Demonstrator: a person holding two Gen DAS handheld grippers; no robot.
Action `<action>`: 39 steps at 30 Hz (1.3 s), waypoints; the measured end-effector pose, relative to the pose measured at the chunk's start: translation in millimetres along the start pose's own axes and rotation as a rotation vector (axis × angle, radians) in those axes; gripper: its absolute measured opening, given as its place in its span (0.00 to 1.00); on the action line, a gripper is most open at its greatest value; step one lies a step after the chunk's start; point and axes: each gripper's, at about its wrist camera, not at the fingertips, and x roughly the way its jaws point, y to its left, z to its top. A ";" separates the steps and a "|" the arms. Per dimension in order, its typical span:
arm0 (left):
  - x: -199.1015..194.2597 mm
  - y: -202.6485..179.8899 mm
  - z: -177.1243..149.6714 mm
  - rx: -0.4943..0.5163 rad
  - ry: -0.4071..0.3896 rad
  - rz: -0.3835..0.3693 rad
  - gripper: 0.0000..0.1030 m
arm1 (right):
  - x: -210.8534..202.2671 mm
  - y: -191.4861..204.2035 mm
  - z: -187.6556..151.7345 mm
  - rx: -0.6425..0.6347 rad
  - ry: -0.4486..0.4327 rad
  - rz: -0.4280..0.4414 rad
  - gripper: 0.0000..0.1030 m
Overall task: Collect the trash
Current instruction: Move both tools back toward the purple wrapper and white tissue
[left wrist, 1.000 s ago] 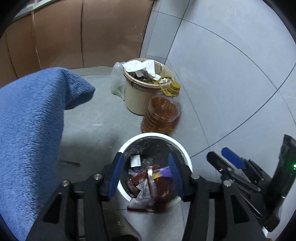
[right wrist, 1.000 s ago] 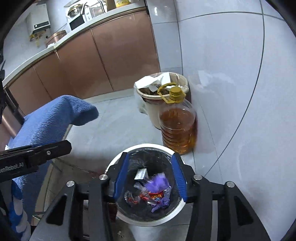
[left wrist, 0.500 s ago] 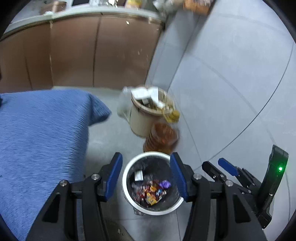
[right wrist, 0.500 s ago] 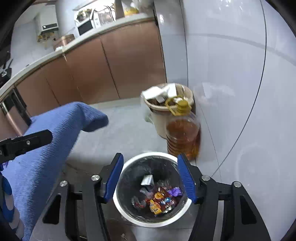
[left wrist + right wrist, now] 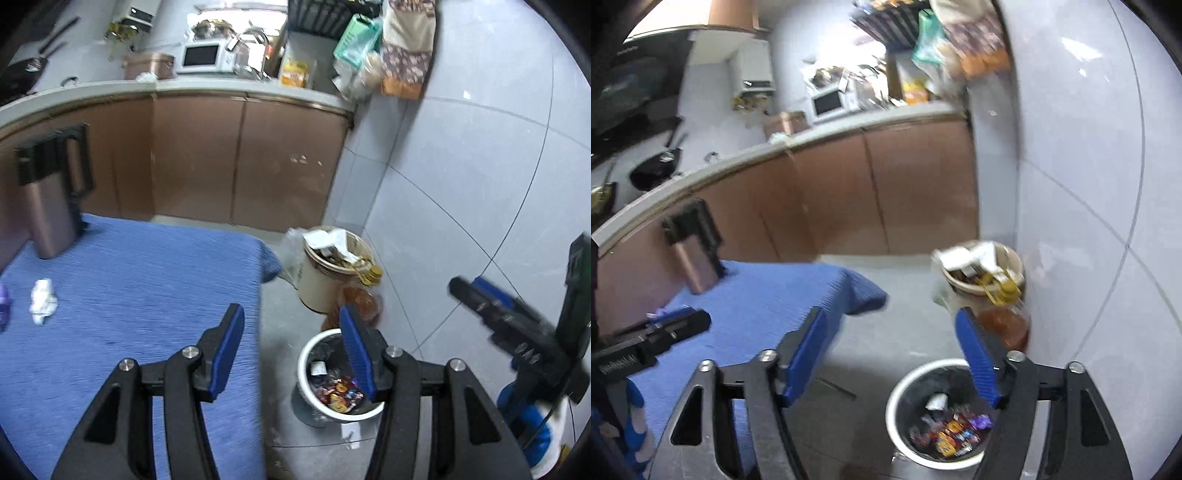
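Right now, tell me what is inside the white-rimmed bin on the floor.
The white-rimmed bin has a black liner and holds colourful snack wrappers plus a small white scrap. Whatever lies beneath the wrappers is covered, and the right gripper's finger hides part of the rim.

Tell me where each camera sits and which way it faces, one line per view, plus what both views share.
Left wrist: rides the left tool, open, tilted down over the blue table and white bin; the right tool shows at right.
Right wrist: rides the right tool, open, facing the counter and wall; the left tool shows at left.
Shared: white bin, beige bin, oil bottle, thermos, microwave.
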 end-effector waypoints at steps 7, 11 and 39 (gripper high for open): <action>-81.6 55.0 -11.9 -0.051 -0.116 0.120 0.58 | -54.3 56.4 31.1 -0.063 -0.118 0.097 0.92; -134.1 94.5 -18.2 -0.109 -0.208 0.225 0.58 | -81.5 90.9 42.4 -0.112 -0.173 0.155 1.00; -207.7 352.1 -69.2 -0.389 -0.181 0.608 0.68 | 28.3 284.7 54.3 -0.280 0.000 0.500 1.00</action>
